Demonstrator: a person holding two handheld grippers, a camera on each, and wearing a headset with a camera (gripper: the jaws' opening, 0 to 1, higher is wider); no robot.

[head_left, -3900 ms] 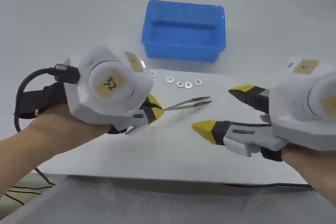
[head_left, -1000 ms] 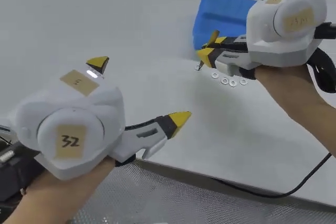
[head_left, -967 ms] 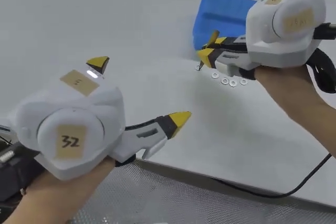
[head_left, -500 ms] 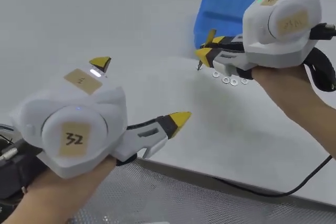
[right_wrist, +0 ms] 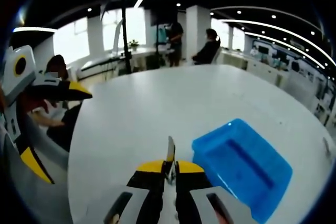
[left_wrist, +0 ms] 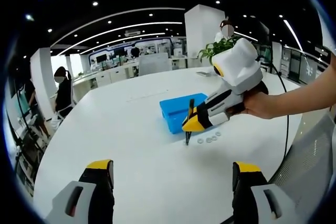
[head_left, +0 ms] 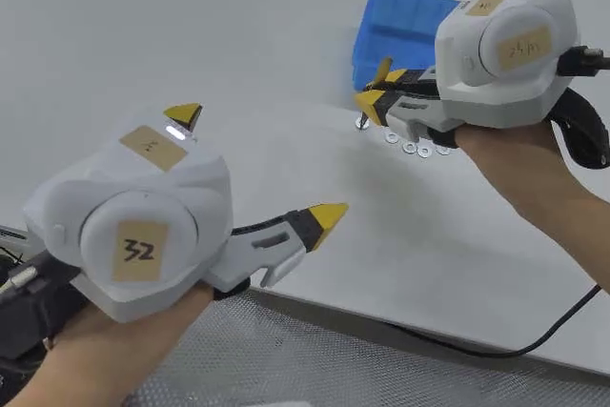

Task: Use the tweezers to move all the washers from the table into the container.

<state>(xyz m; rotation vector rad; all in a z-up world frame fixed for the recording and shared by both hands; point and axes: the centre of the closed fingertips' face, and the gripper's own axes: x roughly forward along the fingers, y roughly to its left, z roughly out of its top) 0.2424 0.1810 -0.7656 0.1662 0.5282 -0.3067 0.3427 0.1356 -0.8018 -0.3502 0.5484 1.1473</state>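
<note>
Standing in open-plan office [left_wrist: 131, 51], broad white table [head_left: 286, 64]; right gripper [head_left: 375, 94] clamps tweezers [left_wrist: 189, 124], tips down beside washers [head_left: 412, 147] near blue container [head_left: 405, 16]; left gripper [head_left: 255, 164] wide open, empty, over table's near edge.

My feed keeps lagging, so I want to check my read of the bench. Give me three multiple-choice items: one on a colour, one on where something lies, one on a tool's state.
1. The container is: A red; B blue; C green.
2. The washers lie: A on the table beside the container, near the tip of the tweezers; B inside the container; C stacked on the container's rim.
3. The left tool is: A shut on the tweezers; B shut on a washer; C open, holding nothing.

Answers:
1 B, its walls show blue in the head view.
2 A, they sit in a short row on the table by the right tool.
3 C, its jaws stand wide apart with nothing between them.
</note>
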